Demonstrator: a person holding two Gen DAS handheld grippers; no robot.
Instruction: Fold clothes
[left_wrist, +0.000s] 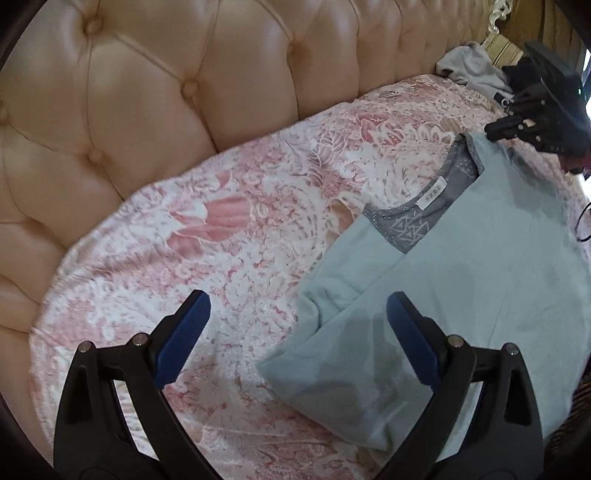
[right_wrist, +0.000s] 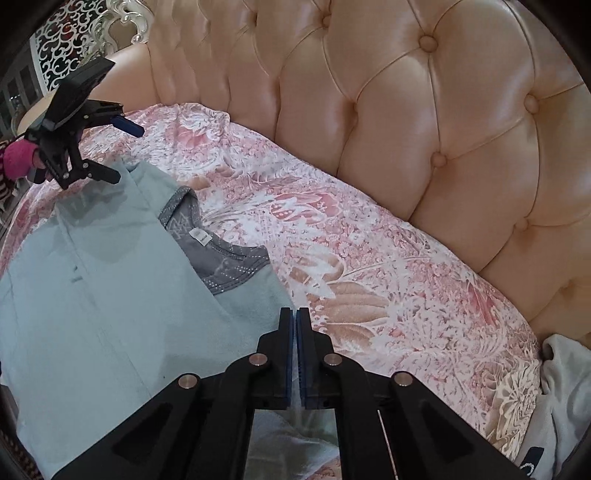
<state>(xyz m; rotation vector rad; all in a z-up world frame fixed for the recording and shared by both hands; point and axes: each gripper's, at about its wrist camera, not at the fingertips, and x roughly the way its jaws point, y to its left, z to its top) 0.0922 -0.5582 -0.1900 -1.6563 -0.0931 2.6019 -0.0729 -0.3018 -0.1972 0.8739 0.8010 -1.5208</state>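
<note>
A light blue shirt (left_wrist: 461, 280) lies flat on the floral cover, with its grey patterned neck lining and white label (left_wrist: 430, 192) facing up. My left gripper (left_wrist: 297, 325) hovers open over the shirt's near sleeve edge, one blue pad above the cover and the other above the cloth. In the right wrist view the same shirt (right_wrist: 103, 295) fills the left side. My right gripper (right_wrist: 295, 314) is shut at the shirt's shoulder edge, and blue cloth shows under its jaws. From the left wrist view the right gripper (left_wrist: 493, 131) sits at the far shoulder corner. The left gripper (right_wrist: 120, 151) stands open at top left.
A peach tufted backrest (left_wrist: 155, 110) runs behind the pink floral cover (left_wrist: 221, 229). A grey garment (left_wrist: 469, 70) is heaped at the far end. White cloth (right_wrist: 565, 387) lies at the right edge. A hand in a pink sleeve (right_wrist: 18, 158) holds the left gripper.
</note>
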